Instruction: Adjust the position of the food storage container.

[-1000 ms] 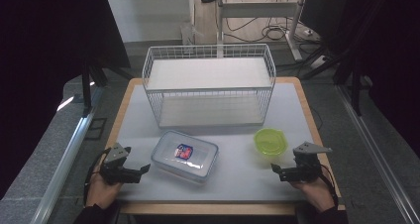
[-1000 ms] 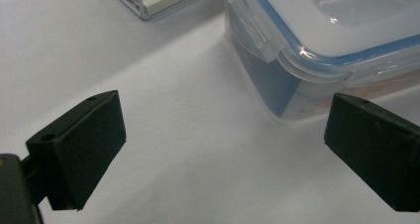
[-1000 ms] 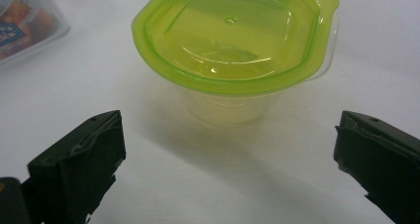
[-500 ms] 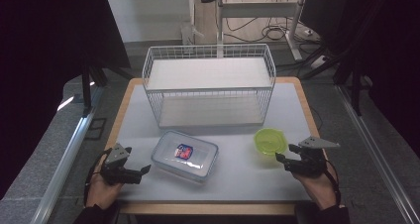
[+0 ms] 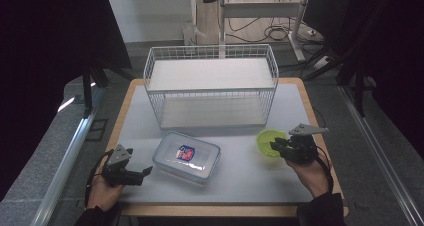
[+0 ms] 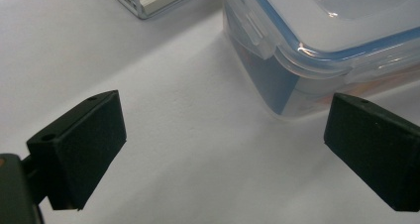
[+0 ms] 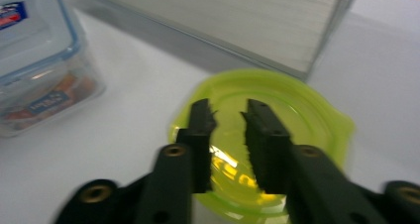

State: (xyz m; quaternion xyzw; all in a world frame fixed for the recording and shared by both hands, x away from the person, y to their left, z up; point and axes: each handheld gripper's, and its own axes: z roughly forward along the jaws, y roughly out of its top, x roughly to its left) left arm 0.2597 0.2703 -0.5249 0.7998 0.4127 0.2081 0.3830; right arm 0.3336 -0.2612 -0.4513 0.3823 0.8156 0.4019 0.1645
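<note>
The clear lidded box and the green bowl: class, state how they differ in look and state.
The clear lidded box is rectangular, see-through, closed, with a packet inside; the green bowl is round, bright green and lidless. The box lies between the grippers; the bowl sits at the right gripper, whose jaws have just been closing. Both rest on the white table.

High view looks forward and down from the near side over the whole worktop point(image 5: 300, 186). Left gripper view sits close, facing the clear lidded box point(image 6: 322, 40). Right gripper view hovers near the green bowl point(image 7: 297, 115); all three share that box.
</note>
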